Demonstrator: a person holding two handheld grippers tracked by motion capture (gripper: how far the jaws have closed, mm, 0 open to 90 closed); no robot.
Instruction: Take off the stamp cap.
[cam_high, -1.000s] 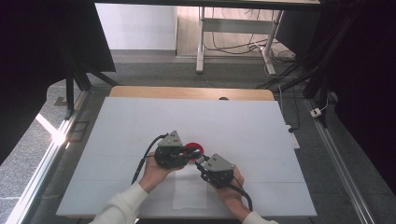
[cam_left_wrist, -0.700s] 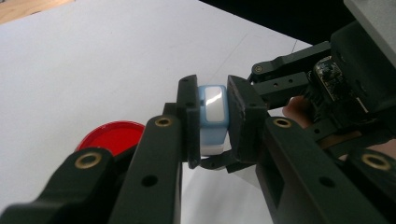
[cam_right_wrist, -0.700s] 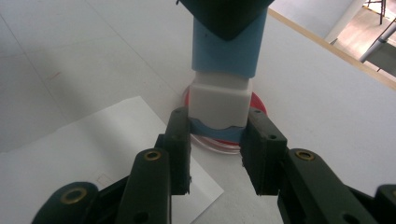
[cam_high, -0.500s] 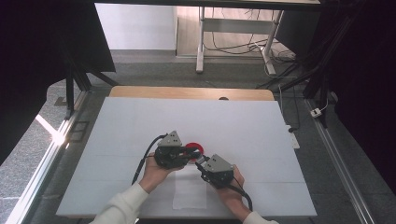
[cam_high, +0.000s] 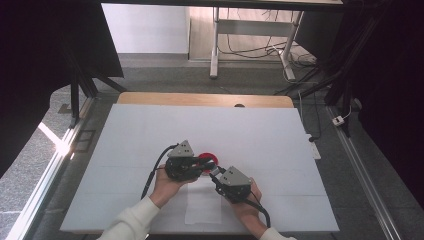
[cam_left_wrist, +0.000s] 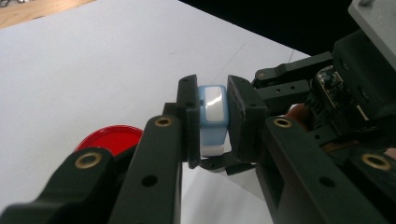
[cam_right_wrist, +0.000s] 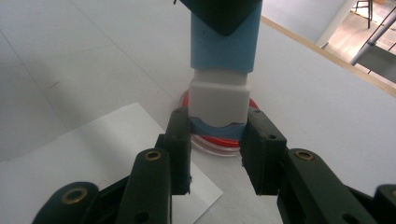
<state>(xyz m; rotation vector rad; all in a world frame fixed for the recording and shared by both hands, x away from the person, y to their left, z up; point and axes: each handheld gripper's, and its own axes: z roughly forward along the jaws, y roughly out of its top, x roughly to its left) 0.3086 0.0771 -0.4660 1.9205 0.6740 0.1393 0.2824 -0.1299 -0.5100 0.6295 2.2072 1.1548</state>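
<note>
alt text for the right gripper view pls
The right gripper has its two black jaws closed on the lower end of a blue-and-white stamp, held above a red round pad. White paper lies on the white table.

Both grippers meet tip to tip at lower centre of the high view. The left gripper (cam_high: 209, 165) has its jaws clamped. The right gripper (cam_high: 216, 176) has its jaws closed too.
</note>
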